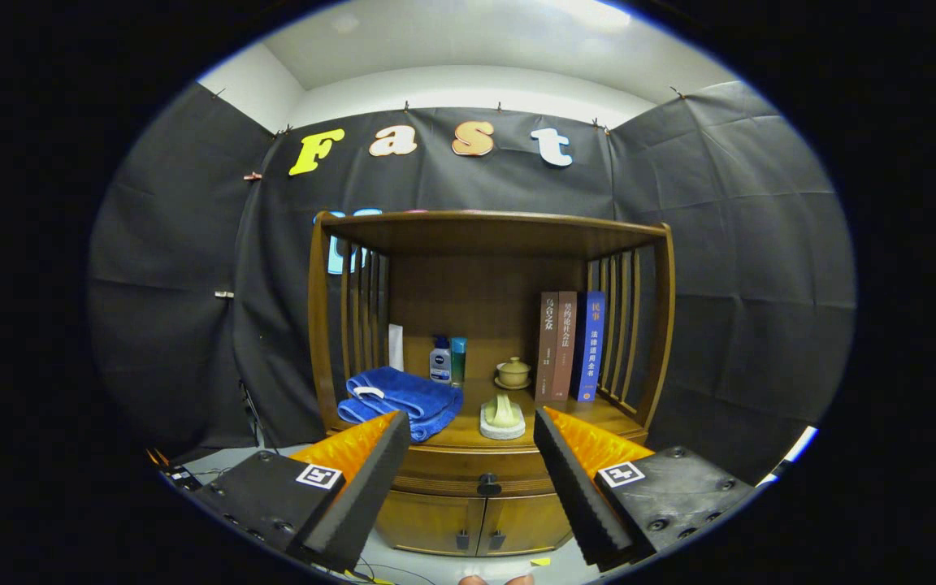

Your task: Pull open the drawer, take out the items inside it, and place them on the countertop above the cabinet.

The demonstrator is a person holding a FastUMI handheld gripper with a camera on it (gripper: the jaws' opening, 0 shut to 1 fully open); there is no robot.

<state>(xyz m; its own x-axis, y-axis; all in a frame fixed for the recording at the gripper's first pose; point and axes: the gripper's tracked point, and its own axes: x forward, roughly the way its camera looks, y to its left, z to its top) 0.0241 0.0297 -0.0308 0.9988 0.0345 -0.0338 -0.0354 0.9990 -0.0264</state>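
A wooden cabinet (pixel 488 341) stands ahead against the black cloth wall. Its drawer (pixel 468 470) is closed, with a dark round knob (pixel 488 486) just beyond the gap between my fingers. My gripper (pixel 472 439) is open and holds nothing, some way short of the drawer front. On the countertop (pixel 468 435) lie a folded blue towel (pixel 403 400) at the left and a pale brush-like item on a white pad (pixel 503 416) near the middle. What the drawer holds is hidden.
At the back of the countertop stand two small bottles (pixel 448 360), a small lidded cup (pixel 513 373) and three upright books (pixel 569 345). A shelf top (pixel 488 227) spans above on slatted sides. Two lower cabinet doors (pixel 472 528) sit under the drawer.
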